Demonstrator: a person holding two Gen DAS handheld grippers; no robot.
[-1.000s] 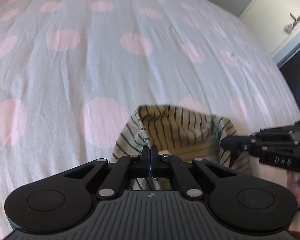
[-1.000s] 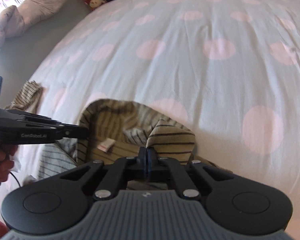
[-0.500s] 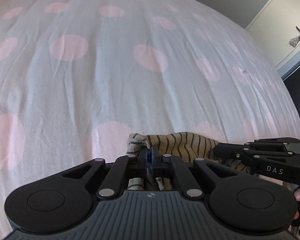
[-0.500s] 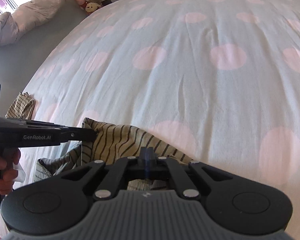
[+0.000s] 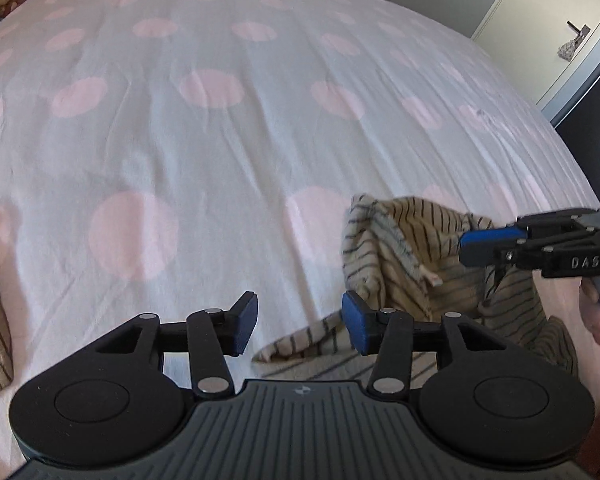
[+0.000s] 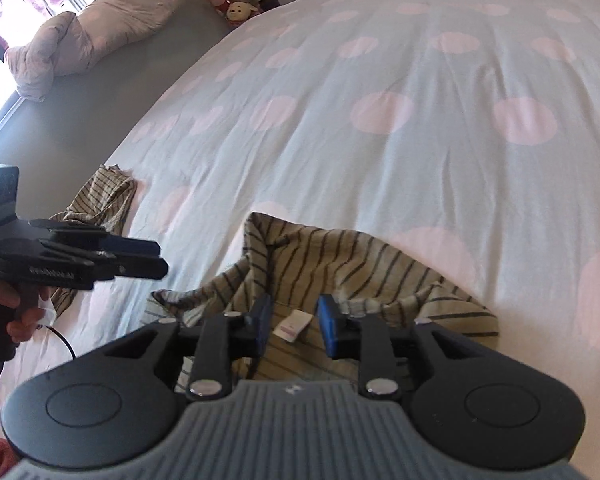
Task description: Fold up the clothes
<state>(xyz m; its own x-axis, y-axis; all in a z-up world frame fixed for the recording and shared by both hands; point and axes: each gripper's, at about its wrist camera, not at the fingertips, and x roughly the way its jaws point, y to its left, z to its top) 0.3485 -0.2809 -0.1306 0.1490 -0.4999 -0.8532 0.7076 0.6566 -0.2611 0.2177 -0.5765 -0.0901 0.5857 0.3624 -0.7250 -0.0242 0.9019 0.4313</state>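
The left claw (image 5: 299,322) hangs just above the bed, its two blue-padded fingers (image 5: 246,320) spread wide apart and gripping nothing. Just past its right finger lies the beige cotton garment with thin dark stripes (image 5: 416,256), rumpled into a loose heap on the white bed cover with large pale pink dots (image 5: 220,140); a strip of the cloth trails under that finger.

The right claw (image 6: 293,322) is parted too, less widely, with nothing clamped between its blue pads. It hovers right over the striped garment (image 6: 340,264), and a small white label with a pink band (image 6: 294,326) shows in the gap between the fingers. The cloth spreads ahead of this claw and to both sides of it.

Far to the left of the right claw, a second bunched striped beige cloth (image 6: 104,196) sits at the bed's edge. Beyond it a pale pink crumpled duvet (image 6: 96,28) lies on the grey floor.
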